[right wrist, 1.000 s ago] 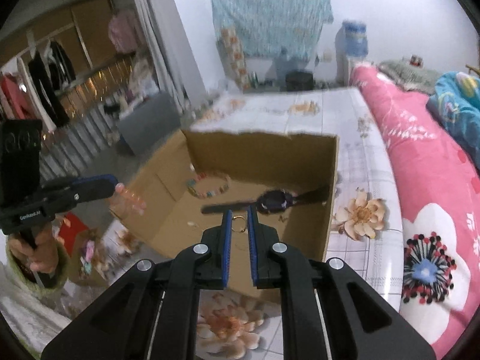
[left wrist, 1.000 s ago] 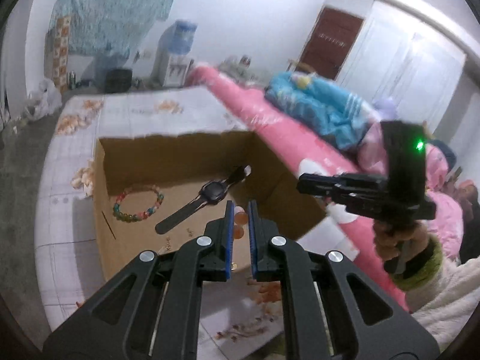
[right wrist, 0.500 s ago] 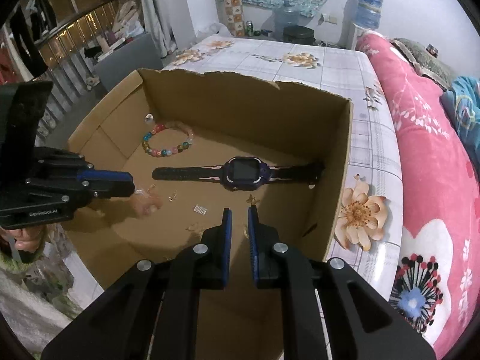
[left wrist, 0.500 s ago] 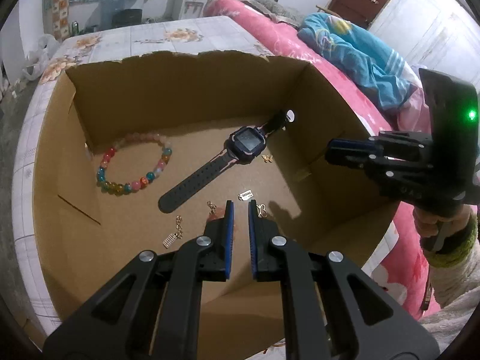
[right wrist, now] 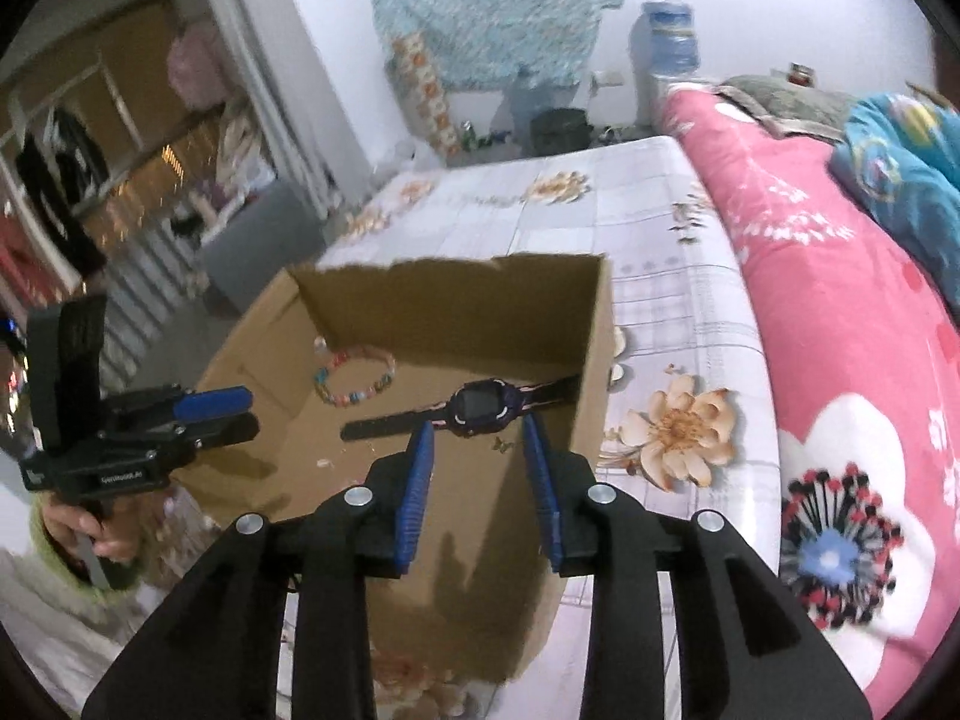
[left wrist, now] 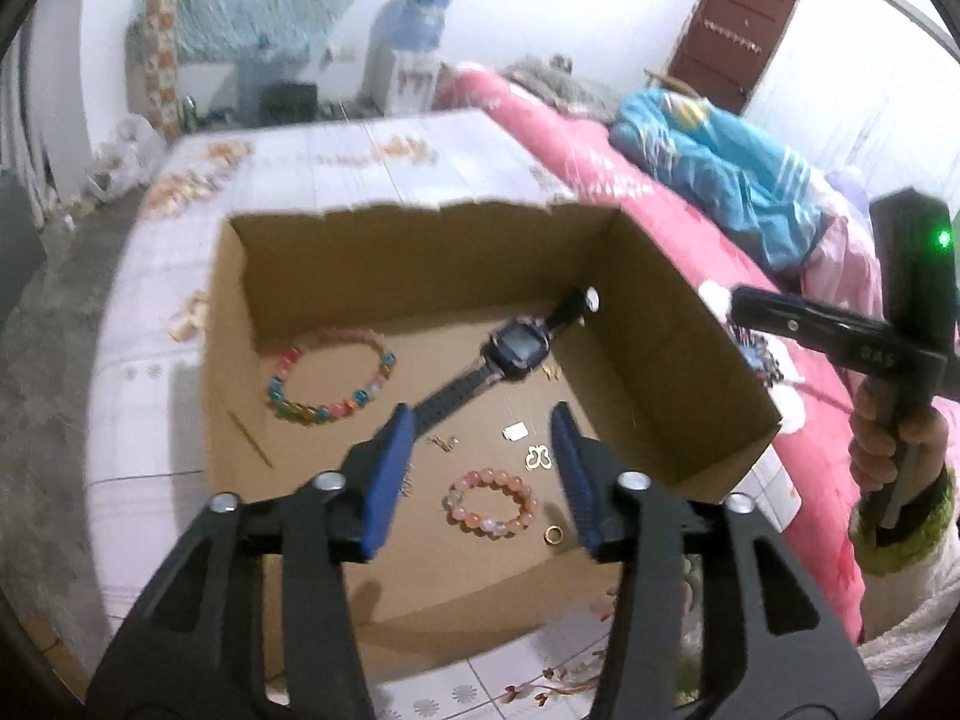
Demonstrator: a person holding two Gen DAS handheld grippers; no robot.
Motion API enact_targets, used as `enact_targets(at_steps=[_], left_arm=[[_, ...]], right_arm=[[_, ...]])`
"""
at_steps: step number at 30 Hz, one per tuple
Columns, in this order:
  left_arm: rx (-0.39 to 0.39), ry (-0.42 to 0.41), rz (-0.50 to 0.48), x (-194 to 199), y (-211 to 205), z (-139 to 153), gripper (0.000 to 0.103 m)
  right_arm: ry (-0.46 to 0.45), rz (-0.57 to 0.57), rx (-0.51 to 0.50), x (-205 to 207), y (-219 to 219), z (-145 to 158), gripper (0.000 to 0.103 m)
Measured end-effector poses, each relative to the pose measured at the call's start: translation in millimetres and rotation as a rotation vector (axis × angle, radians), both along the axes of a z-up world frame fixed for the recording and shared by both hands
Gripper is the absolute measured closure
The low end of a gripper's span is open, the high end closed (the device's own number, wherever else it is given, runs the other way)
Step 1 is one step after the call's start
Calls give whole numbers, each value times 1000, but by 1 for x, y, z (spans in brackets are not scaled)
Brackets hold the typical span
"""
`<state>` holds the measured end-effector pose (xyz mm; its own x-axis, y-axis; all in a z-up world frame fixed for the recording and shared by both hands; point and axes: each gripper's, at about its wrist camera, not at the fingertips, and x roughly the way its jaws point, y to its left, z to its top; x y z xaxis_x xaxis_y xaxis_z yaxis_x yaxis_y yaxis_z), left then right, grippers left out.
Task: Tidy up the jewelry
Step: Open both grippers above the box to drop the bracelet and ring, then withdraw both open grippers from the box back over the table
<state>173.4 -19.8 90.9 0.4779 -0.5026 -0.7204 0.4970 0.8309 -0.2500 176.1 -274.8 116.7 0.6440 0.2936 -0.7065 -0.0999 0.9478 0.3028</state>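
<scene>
**Both grippers just let go over the box**

My left gripper point(left wrist: 483, 468) and right gripper point(right wrist: 480, 480): jaws have just been opening, nothing between them. Pink bracelet point(left wrist: 489, 507), ring point(left wrist: 553, 536), watch point(left wrist: 516, 348), multicolor bracelet point(left wrist: 330, 381) and small charms lie in the cardboard box point(left wrist: 420, 252). Looks mostly gathered; sorting seems left.

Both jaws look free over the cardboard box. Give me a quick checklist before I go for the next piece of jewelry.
1. Left gripper empty: ok. Its jaws have just been opening and nothing is between them.
2. Right gripper empty: ok. Its jaws have also just been opening, nothing between.
3. Pink bead bracelet lying in the box: ok.
4. Gold ring lying beside that bracelet: ok.
5. Watch and colourful bracelet lying apart: ok.
6. Anything left outside the box: cannot tell.
</scene>
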Motion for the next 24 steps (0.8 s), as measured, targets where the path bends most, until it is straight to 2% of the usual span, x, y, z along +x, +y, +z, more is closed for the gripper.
enact_targets(at_steps=[2,4,5,7,9,15,24], left_arm=[[-5,-33,20,-7,4,8,37],[-12,-73,37,-17,8,18,28],[-14,-91,43,-22,9,22,22],[-11,-137,58,-34,12,30,16],[2,-183,83,-45,14,37,14],[25,-253,140,-71,17,47,9],[143,-250,232,-91,12,41,8]], right_arm=[[-16,-25,28,-11,-4,3,59],[-31,-45,44,-21,-5,5,56],[-41,-58,51,-28,-4,6,51],[-64,-79,58,-42,0,8,43],[-83,-94,62,-51,6,10,34],[-103,-112,-4,-75,36,10,21],[-69,-96,-102,-92,71,-1,14]])
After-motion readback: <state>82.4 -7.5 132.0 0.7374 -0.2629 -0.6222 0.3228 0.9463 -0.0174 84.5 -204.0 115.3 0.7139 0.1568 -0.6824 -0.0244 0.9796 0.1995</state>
